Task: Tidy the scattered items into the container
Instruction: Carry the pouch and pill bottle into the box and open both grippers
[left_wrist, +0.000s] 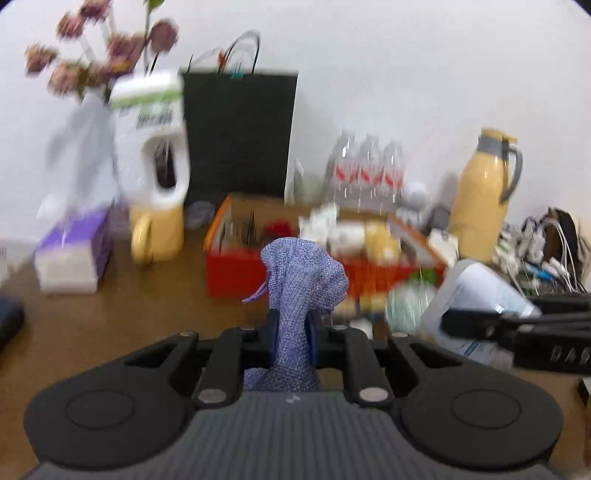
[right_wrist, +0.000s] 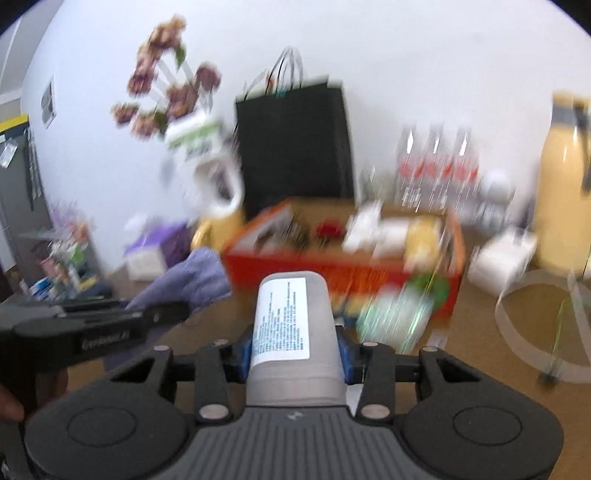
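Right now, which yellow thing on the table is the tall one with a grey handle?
The yellow thermos jug at the far right. It stands tall with a grey lid and handle; the yellow mug on the left is short, its handle yellow.

An open box (left_wrist: 236, 269) sits mid-bench (left_wrist: 122, 332), holding small packets. Behind it, along the back edge by the wall, a paper bag (left_wrist: 240, 133) stands left of bottled water (left_wrist: 365, 166). A jug (left_wrist: 484, 192) stands toward the right edge. A mug (left_wrist: 155, 232) and tissue box (left_wrist: 74, 254) sit left of the open box.
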